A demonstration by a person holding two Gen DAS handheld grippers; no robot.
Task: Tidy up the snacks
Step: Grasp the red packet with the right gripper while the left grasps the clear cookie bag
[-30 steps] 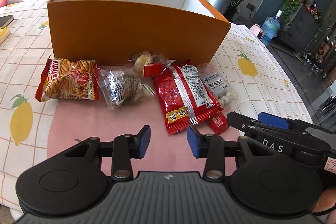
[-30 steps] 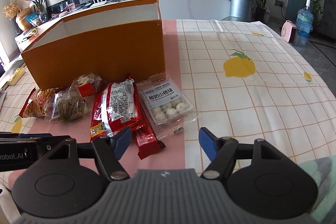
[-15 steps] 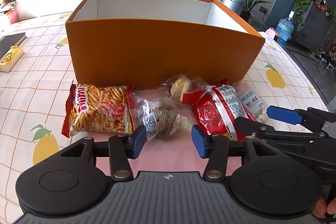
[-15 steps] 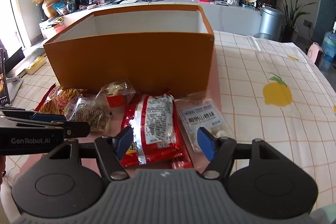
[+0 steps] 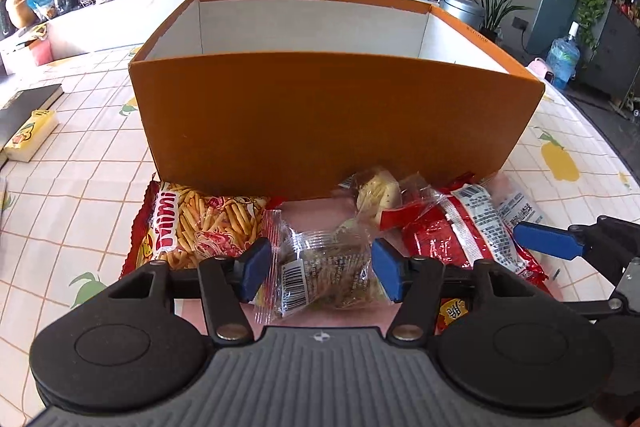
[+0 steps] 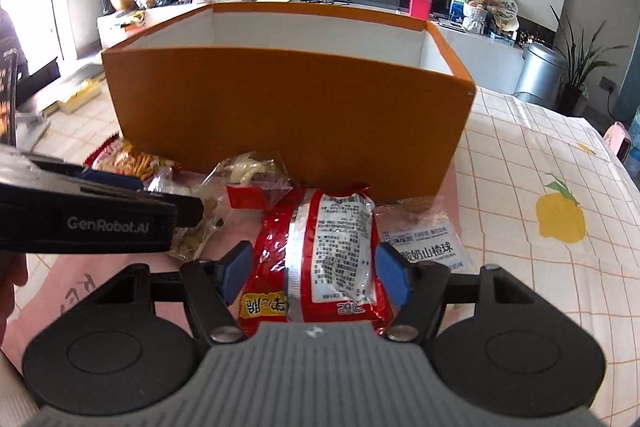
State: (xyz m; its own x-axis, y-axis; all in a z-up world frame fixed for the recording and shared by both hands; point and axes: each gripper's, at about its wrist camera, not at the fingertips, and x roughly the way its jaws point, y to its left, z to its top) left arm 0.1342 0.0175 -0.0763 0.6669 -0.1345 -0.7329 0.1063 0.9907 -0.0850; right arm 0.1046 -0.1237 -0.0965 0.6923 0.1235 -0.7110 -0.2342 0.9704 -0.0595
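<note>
An open orange box [image 5: 320, 123] stands on the table, with snack packs in a row before it. My left gripper [image 5: 320, 269] is open, its fingers on either side of a clear cracker pack [image 5: 320, 267]. A red fries bag [image 5: 200, 223] lies to its left. My right gripper [image 6: 314, 277] is open, its fingers on either side of a red bag [image 6: 320, 247]. A clear pack with white balls [image 6: 432, 247] lies right of it. A small clear pack with a red label [image 6: 252, 183] lies near the box [image 6: 288, 119].
A yellow box [image 5: 30, 141] and a dark book [image 5: 24, 105] lie at the far left of the lemon-print cloth [image 6: 560, 211]. A counter with plants and a bin runs behind the table.
Both grippers have moved forward and lower towards the snacks. The left one now straddles the cracker pack, the right one the red bag. Both stay open.
</note>
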